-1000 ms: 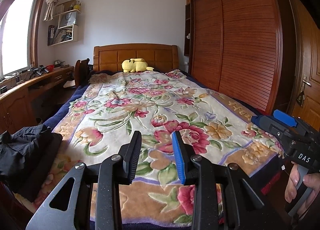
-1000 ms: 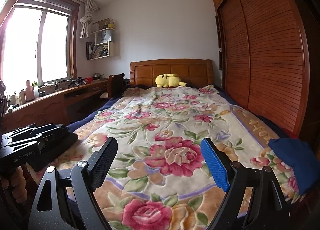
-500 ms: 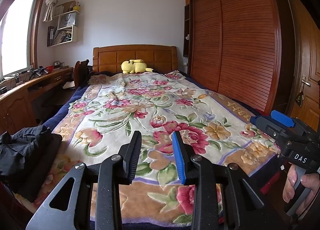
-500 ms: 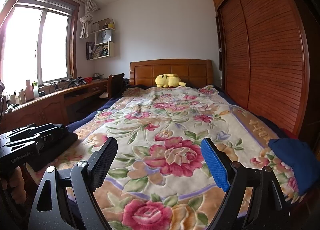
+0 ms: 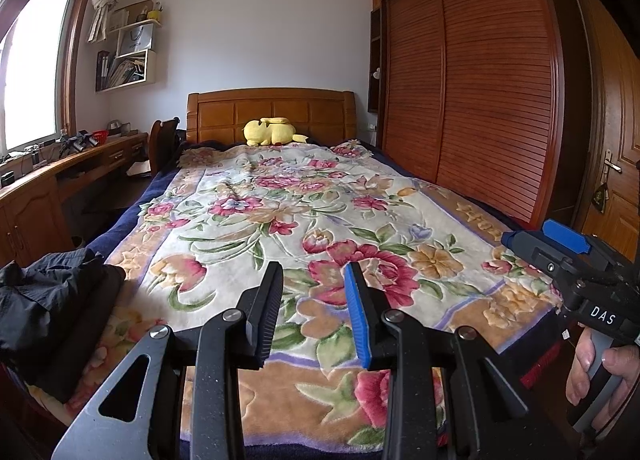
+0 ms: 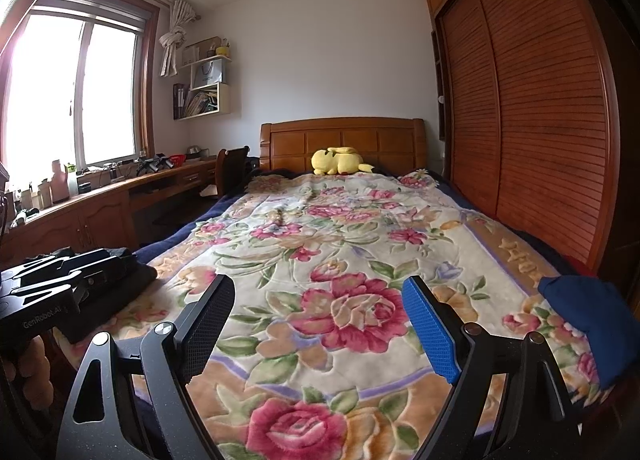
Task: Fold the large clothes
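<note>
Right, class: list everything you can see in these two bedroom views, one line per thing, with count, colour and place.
Floral blanket: one, cream with pink flowers, spread over the bed.
Dark garment: one, black, crumpled at the bed's near left corner.
Blue cloth: one, navy, at the bed's near right edge.
Plush toy: one, yellow, by the headboard.
Headboard: one, brown wood, far end.
Wardrobe: one, reddish slatted doors, right wall.
Desk: one, wooden, under the window, cluttered.
Wall shelf: one, white, left of the bed.
Left tool: one, black and blue, partly open, empty.
Right tool: one, wide open, empty.
</note>
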Motion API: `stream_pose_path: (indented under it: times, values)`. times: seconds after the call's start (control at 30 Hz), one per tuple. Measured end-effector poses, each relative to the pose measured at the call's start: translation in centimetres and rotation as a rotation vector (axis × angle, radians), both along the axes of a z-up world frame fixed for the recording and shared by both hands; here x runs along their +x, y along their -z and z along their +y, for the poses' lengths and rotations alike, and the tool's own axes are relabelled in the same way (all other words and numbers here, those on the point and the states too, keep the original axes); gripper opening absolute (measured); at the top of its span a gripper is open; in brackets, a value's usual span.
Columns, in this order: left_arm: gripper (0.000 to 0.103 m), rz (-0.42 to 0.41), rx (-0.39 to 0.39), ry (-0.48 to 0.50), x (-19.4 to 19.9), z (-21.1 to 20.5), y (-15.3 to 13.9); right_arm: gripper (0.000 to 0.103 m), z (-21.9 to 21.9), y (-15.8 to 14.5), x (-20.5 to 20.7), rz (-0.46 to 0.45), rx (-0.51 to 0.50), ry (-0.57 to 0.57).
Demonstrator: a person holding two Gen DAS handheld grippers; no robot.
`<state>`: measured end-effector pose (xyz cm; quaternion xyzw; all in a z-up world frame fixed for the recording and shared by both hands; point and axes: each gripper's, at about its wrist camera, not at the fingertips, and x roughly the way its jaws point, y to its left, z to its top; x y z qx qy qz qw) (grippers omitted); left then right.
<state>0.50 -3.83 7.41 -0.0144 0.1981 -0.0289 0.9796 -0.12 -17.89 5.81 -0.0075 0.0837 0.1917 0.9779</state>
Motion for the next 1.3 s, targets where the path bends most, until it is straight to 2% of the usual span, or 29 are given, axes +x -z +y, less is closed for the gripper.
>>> stream_pose_path:
  times: [1.3]
  values:
    - [0.033, 0.009, -0.001, -0.006, -0.2, 0.5, 0.3, 0.087, 1.0, 0.2, -0.1, 0.010, 0.001, 0.010]
